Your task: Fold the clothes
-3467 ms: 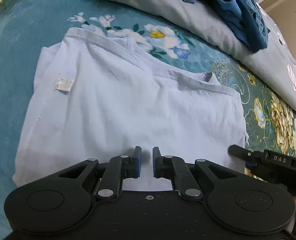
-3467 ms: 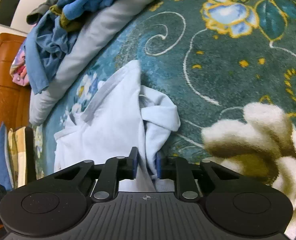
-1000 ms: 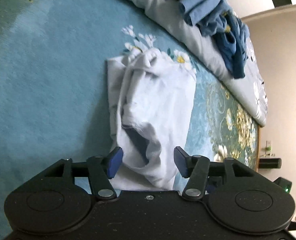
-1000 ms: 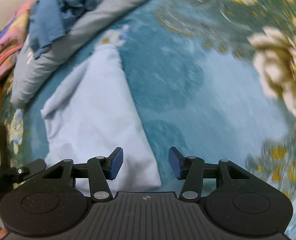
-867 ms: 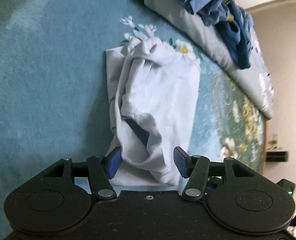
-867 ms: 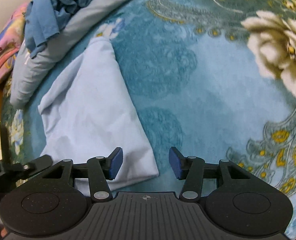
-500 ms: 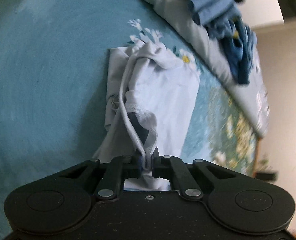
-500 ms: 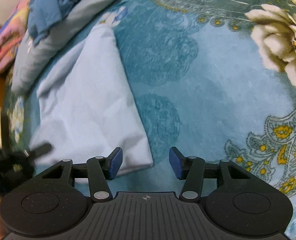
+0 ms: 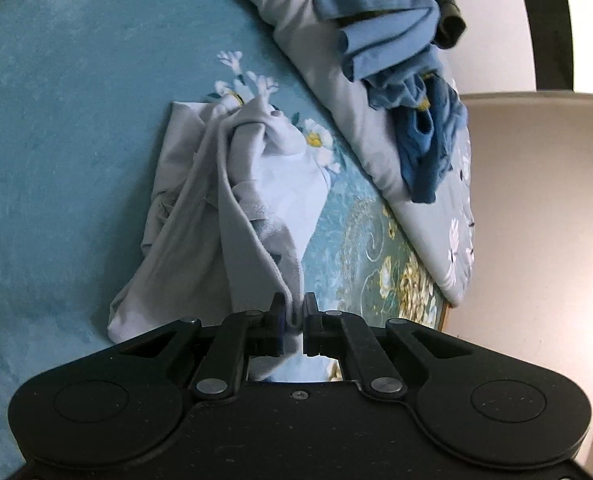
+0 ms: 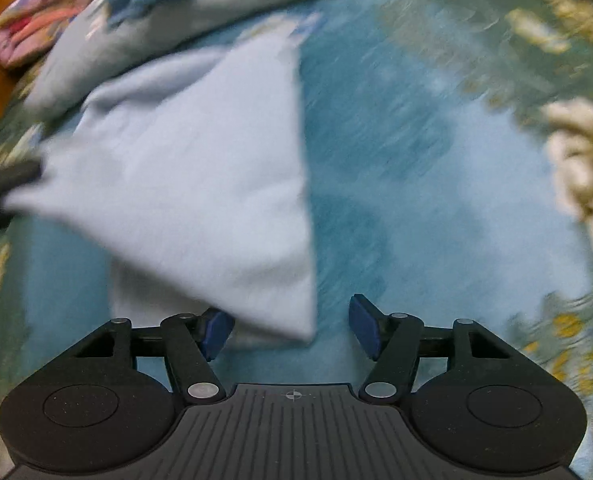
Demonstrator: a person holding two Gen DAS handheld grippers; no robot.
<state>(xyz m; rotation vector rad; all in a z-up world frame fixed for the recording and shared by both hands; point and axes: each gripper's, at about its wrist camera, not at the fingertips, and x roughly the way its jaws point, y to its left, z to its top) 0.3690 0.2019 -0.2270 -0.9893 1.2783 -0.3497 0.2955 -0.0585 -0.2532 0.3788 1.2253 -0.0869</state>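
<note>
A: Teal floral bedspread [image 9: 56, 120] carries the pale blue T-shirt [image 9: 272, 184], part folded, near the grey quilt [image 9: 336, 80]

B: Left gripper [image 9: 293, 320] pinches its hem; lift evenly, lay flat. Right gripper [image 10: 292, 326], jaws apart over the near corner, should pin it

Left gripper [image 9: 294, 316] body: a matte black plastic plate with two round bulges at its sides.
Left linkage: black bars joined by silver rivets, with one small screw at the plate's centre.
Left pads: blue.
Right gripper [image 10: 292, 326] body: black, ribbed down the middle, with a small crosshair mark.
Right pads [image 10: 362, 326]: blue, on black fingers with silver rivets.
</note>
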